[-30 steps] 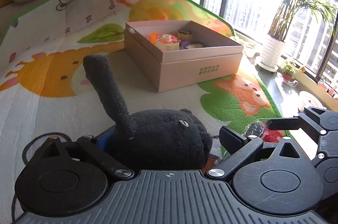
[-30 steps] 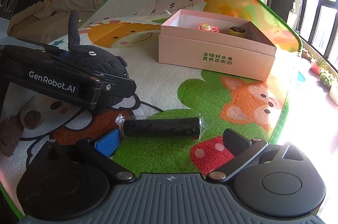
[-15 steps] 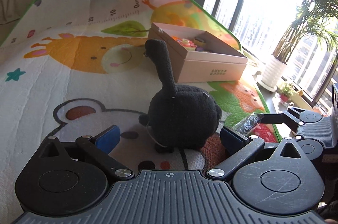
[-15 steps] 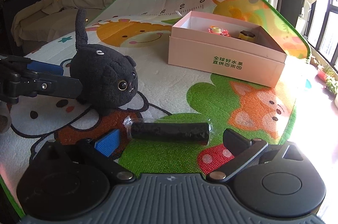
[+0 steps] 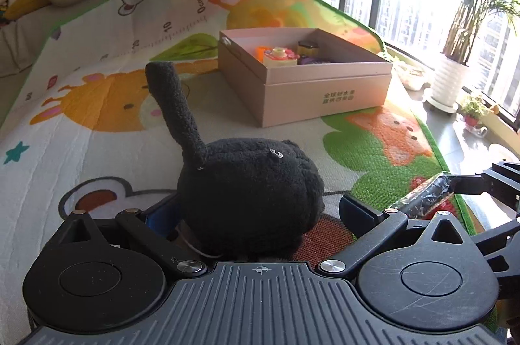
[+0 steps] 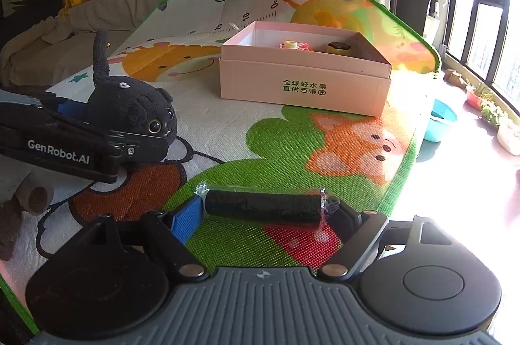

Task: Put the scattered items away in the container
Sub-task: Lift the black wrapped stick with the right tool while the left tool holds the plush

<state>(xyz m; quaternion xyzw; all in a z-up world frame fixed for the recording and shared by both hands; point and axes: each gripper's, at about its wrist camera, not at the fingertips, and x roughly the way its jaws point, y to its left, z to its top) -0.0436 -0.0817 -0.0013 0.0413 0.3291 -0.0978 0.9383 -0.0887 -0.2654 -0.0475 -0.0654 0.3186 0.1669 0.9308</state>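
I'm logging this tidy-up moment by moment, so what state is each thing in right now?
Pink box: open, no lid on, small toys inside.
Black plush cat: on the mat, between the fingers of the open left hand-held gripper.
Wrapped black roll: lying on the mat, between the fingers of the open right hand-held gripper.
Play mat: spread flat, far end curled up.

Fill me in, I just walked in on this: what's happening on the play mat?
A person with two handheld grippers is tidying toys into the pink box. The left gripper sits open around the black plush cat. The right gripper brackets the wrapped black roll. Both items remain on the mat; several small toys are already boxed.
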